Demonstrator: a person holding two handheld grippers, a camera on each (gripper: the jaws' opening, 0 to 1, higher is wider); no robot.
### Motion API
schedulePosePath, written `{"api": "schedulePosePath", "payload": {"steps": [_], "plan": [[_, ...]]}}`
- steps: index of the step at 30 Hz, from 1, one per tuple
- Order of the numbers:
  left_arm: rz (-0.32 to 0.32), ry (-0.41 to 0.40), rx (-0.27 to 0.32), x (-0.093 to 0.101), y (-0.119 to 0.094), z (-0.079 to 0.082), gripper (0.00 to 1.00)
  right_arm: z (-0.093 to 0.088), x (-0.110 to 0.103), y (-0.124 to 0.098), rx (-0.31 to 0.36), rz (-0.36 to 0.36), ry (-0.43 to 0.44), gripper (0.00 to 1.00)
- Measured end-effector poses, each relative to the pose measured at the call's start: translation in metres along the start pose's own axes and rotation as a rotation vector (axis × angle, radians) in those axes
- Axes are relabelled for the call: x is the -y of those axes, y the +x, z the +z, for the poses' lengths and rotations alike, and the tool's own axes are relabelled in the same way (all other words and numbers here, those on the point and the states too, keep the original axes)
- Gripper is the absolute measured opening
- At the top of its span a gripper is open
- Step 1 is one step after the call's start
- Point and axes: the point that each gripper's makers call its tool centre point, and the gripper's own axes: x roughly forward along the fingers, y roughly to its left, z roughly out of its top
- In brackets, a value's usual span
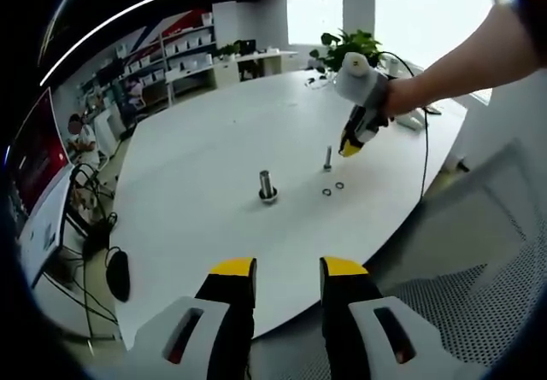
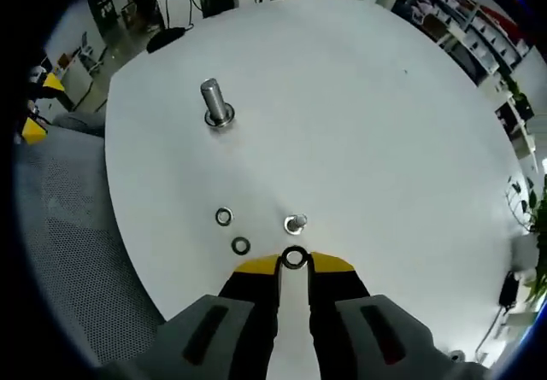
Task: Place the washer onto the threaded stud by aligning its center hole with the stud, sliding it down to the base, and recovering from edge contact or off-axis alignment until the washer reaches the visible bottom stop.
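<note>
The right gripper has its jaws nearly together, pinching a washer at the tips. The threaded stud stands just ahead of them. Two spare washers lie left. The left gripper hangs parted, empty.

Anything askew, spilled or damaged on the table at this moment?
Nothing stands out. The right gripper holds a washer at its tips, near the small threaded stud. Two spare washers lie flat on the white table, and the larger stud stands upright, apart from them.
</note>
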Motion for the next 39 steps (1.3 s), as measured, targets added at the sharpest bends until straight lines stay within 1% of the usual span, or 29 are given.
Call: {"api": "schedulePosePath", "payload": {"steps": [3,8,10,14,16,25,26,39], "plan": [[0.001,0.001,0.002,0.0,0.0,0.0,0.28,0.006,0.002,-0.003,0.014,-0.007,-0.031,0.14],[0.001,0.001,0.004,0.0,-0.001,0.001,0.28,0.015,0.003,-0.008,0.03,0.0,-0.025,0.14],[0.0,0.002,0.004,0.0,0.0,0.001,0.28,0.018,0.003,-0.008,0.035,-0.003,-0.04,0.14],[-0.001,0.002,0.003,0.0,0.0,0.001,0.28,0.021,0.003,-0.006,0.028,-0.007,-0.078,0.14],[-0.001,0.002,0.003,0.0,0.0,0.001,0.28,0.023,0.002,-0.005,0.024,-0.004,-0.078,0.14],[0.0,0.001,0.0,0.0,0.0,0.0,0.28,0.021,0.004,0.004,-0.009,0.004,-0.085,0.14],[0.001,0.001,-0.001,-0.001,0.0,0.0,0.28,0.023,0.004,0.004,-0.003,0.005,-0.083,0.14],[0.006,-0.003,-0.007,-0.002,0.0,-0.002,0.28,0.021,0.002,0.014,-0.035,0.021,-0.098,0.14]]}}
